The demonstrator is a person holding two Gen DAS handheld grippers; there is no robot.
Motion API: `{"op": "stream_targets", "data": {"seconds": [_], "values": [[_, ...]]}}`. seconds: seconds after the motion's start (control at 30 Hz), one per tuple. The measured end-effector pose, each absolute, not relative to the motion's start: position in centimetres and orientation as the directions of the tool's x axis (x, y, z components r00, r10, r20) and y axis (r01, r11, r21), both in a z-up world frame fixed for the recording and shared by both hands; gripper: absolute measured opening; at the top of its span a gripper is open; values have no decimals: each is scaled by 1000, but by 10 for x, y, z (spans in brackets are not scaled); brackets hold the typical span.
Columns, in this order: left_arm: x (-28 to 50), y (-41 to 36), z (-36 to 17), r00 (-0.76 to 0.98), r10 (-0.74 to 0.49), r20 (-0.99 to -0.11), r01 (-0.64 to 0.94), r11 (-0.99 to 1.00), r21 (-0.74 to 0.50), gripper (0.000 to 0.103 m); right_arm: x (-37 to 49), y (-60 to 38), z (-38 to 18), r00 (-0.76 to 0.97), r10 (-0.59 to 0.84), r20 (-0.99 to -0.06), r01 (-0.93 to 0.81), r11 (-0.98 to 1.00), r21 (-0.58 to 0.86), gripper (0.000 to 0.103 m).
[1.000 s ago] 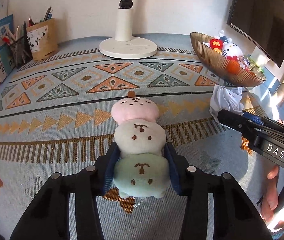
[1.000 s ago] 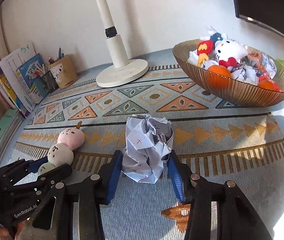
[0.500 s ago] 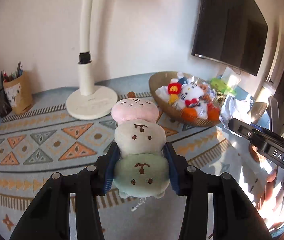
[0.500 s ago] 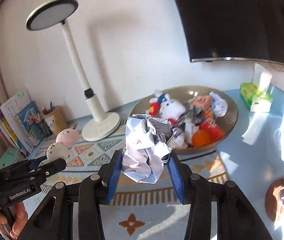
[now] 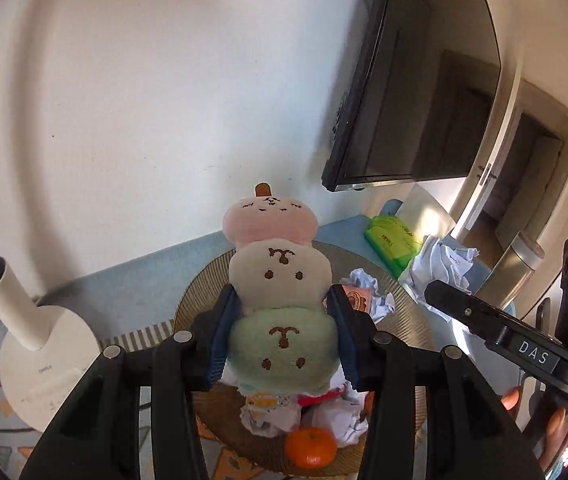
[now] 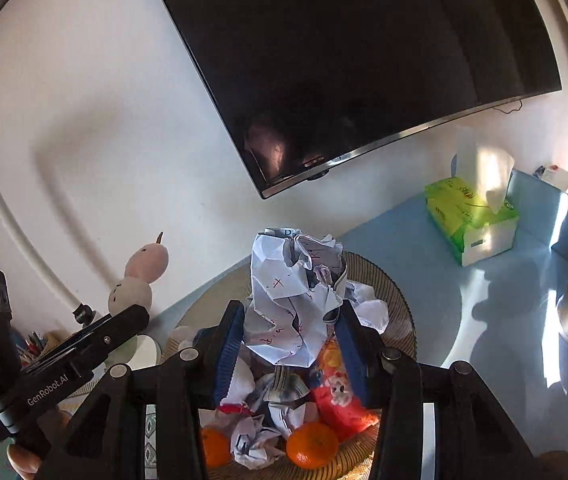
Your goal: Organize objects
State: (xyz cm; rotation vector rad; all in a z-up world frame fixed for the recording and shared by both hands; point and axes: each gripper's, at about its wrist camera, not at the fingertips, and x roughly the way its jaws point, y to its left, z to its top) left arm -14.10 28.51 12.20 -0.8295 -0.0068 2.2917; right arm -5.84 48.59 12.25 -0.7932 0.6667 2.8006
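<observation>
My left gripper (image 5: pixel 281 336) is shut on a three-ball plush toy (image 5: pixel 279 280), pink, cream and green, and holds it above the brown ribbed bowl (image 5: pixel 199 292). My right gripper (image 6: pixel 290 340) is shut on a crumpled paper ball (image 6: pixel 292 300) and holds it above the same bowl (image 6: pixel 398 304). The bowl holds crumpled papers, small toys and oranges (image 5: pixel 310 446). The plush toy also shows in the right wrist view (image 6: pixel 139 280), and the paper ball in the left wrist view (image 5: pixel 440 264).
A white desk lamp base (image 5: pixel 39 356) stands left of the bowl. A green tissue box (image 6: pixel 472 220) sits on the blue table at the right. A dark wall screen (image 6: pixel 364 60) hangs above. A pen holder (image 6: pixel 33 344) shows at far left.
Both grippers have risen from the patterned mat and moved right, carrying the plush toy and the paper ball, and are now over the bowl. Both stay shut.
</observation>
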Motion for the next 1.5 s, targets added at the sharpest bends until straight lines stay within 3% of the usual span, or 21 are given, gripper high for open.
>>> {"op": "stream_targets", "data": {"seconds": [0.1,0.13,0.17,0.2,0.23,0.47,0.83,0.97,1.03,1.07,1.3,1.5], "values": [[-156,293,107,-522,638,-565,-629,-736,-251,45,-80,484,120,-849,0,-528,-234,-896,376,55],[-159,295,103,-511,647,-566,-634,-728,-259,53,-84,484,119,-849,0,-528,-234,-896,377,67],[-161,296,99,-502,647,-574,-634,-727,-265,59,-85,485,119,-854,-3,-520,-230,-895,383,69],[-163,295,96,-501,640,-583,-625,-733,-268,76,-84,485,117,-858,-13,-514,-219,-896,388,69],[-163,292,94,-504,638,-582,-619,-737,-272,79,-81,485,117,-858,-20,-514,-213,-895,392,69],[-139,244,91,-474,655,-589,-588,-733,-342,79,-44,478,113,-853,-40,-520,-220,-877,428,69],[-34,133,123,-554,611,-566,-559,-776,-291,79,30,409,139,-869,-121,-481,-126,-884,450,69],[12,94,130,-658,515,-550,-481,-849,-219,81,43,365,136,-850,-186,-493,-54,-900,433,69],[30,75,129,-719,433,-543,-407,-896,-175,97,46,341,129,-833,-217,-509,-19,-908,419,69],[39,68,128,-751,387,-535,-366,-918,-151,99,47,329,124,-824,-230,-518,-5,-911,413,69],[90,44,93,-851,129,-509,-188,-980,67,99,51,264,59,-735,-242,-633,33,-945,324,69],[83,37,48,-804,60,-592,-153,-982,108,99,41,233,14,-668,-180,-722,35,-977,211,69]]}}
